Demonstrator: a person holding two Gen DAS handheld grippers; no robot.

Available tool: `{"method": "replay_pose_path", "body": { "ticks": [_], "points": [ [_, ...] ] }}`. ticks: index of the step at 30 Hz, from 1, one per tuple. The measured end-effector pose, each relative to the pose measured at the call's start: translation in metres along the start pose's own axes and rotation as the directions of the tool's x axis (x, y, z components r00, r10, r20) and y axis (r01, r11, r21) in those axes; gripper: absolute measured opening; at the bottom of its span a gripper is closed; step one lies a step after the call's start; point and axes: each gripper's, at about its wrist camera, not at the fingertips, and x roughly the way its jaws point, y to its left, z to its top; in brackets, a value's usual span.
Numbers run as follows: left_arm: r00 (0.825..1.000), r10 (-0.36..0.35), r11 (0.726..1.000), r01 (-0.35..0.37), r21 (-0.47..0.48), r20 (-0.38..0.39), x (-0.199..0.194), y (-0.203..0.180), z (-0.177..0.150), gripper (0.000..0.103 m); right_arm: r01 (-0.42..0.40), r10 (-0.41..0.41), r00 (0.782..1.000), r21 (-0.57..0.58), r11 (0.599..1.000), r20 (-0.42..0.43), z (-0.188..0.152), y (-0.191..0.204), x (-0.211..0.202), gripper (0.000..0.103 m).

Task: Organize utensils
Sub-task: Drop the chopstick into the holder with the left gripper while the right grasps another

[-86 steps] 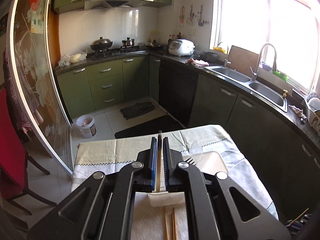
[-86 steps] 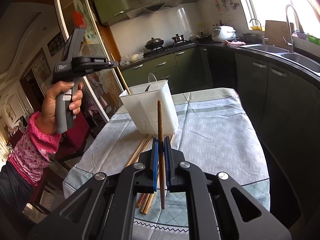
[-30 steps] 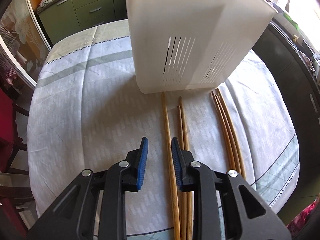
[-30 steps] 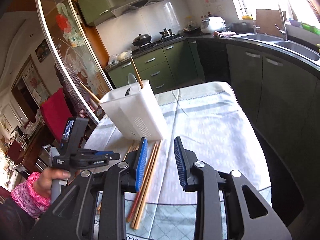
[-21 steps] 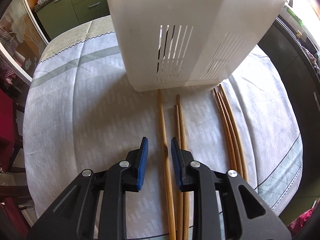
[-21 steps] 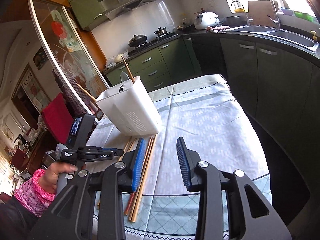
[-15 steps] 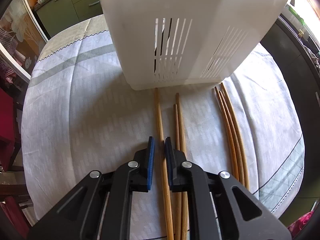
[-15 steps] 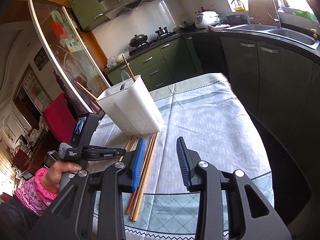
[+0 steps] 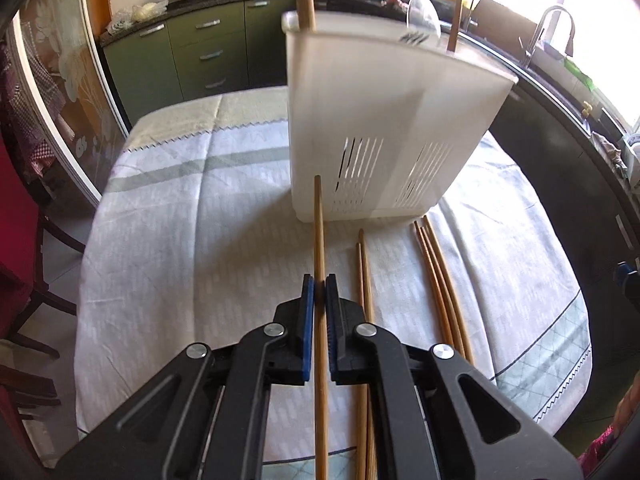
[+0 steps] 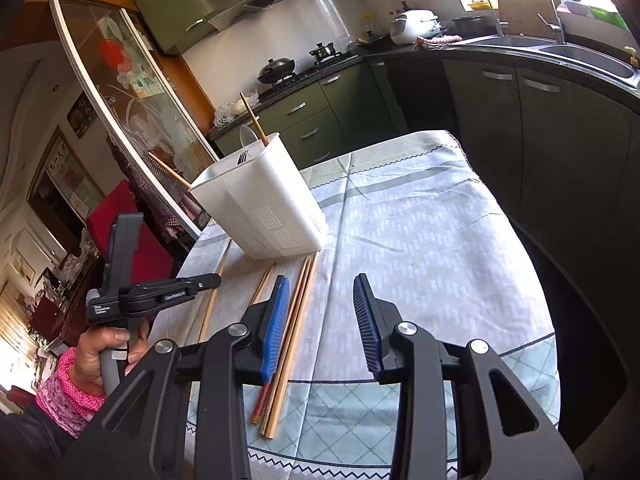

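Since 0.5 s ago, the chopstick (image 9: 319,240) has come up off the cloth: the left gripper (image 9: 316,292) is now clamped on it, and we see its tip raised in front of the white holder (image 9: 384,128) instead of lying flat. Long axis runs straight fwd along the gripper fingers, tip toward the holder's lower wall, butt end back under the gripper body. Holder opening sits above and ahead of the tip, so we judge the next move needs a lift plus a tilt to bring the stick upright over the rim.

Two loose chopsticks (image 9: 362,280) lie just right of the held one, approx. parallel; a bundle (image 9: 436,272) lies further right. Holder already contains other chopsticks, a fork and a spoon.

Right gripper (image 10: 320,312) is spread wide, holding nothing, above the bundle on the tablecloth (image 10: 420,240). It is nearer to that bundle; left is nearer to the holder.
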Motion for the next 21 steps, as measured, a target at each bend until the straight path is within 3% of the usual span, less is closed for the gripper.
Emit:
{"method": "replay_pose_path", "body": {
  "ticks": [6,12,17,18,21],
  "points": [
    [0.991,-0.014,1.0,0.016,-0.019,0.137,-0.052,0.013,-0.005,0.006,-0.006,0.004,0.998,-0.033,0.999,-0.058,-0.001,0.014,0.022,0.034],
    [0.962,-0.006,1.0,0.009,-0.009,0.272,-0.098,0.016,-0.031,0.006,0.009,-0.02,0.985,-0.067,0.998,-0.169,0.003,0.025,0.072,0.034],
    [0.93,0.014,1.0,-0.016,0.002,0.366,-0.13,0.015,-0.053,0.005,0.061,-0.093,0.956,-0.122,0.991,-0.278,0.01,0.033,0.134,0.03],
    [0.926,0.017,1.0,-0.02,0.004,0.378,-0.133,0.014,-0.057,0.006,0.074,-0.109,0.948,-0.129,0.989,-0.298,0.011,0.033,0.146,0.025],
    [0.918,0.022,0.999,-0.03,0.012,0.396,-0.14,0.013,-0.065,0.006,0.111,-0.155,0.926,-0.142,0.984,-0.344,0.012,0.032,0.178,0.022]
  ]
}}
